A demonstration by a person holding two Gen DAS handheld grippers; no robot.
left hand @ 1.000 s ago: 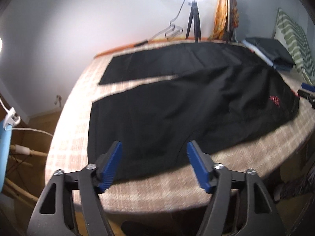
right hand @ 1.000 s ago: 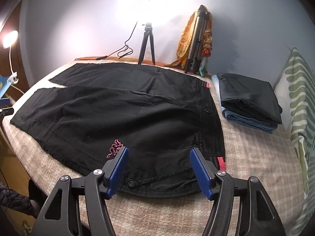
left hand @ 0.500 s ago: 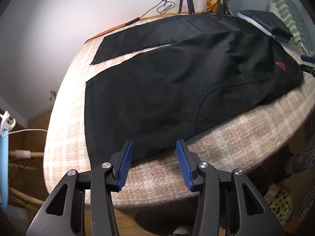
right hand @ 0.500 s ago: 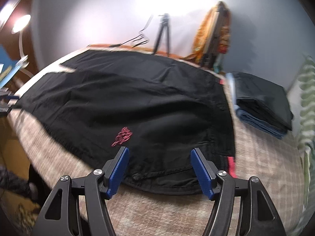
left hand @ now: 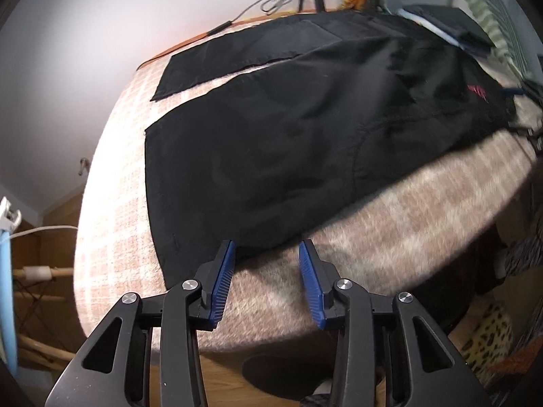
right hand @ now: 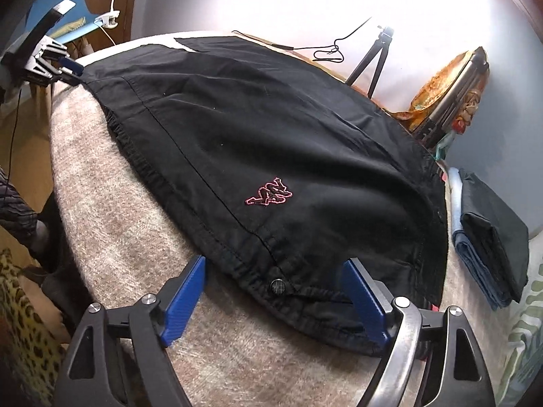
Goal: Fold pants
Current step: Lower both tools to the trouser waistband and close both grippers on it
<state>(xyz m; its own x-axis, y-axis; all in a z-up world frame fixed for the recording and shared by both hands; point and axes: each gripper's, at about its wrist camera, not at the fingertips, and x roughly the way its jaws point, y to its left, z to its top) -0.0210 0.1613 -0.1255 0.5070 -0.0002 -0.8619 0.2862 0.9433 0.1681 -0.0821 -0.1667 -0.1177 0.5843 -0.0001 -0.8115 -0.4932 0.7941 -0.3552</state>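
Two grippers at the near edge of the bed, both pointing down at the black pants (left hand: 288, 129), which I see spread flat across the checked blanket (left hand: 112, 203), legs running toward the far left corner, waistband toward the right side. My left gripper (left hand: 266, 254) sits just short of the hem end of the nearer leg; its blue pads (left hand: 222, 283) have just been closing in and stand narrowly apart, with only blanket and the cloth's edge between the tips, nothing pinched. My right gripper (right hand: 275, 268) is over the waistband at the near edge; its jaws have just been widening and now straddle the gathered band and its snap button (right hand: 277, 285), pads clear of the fabric on both sides as far as I can tell. Pink logo (right hand: 269, 193) lies just beyond the button. Folded stack of clothes (right hand: 492, 237) rests by the right edge, apart from the pants. Tripod (right hand: 373, 61) stands behind the far edge.
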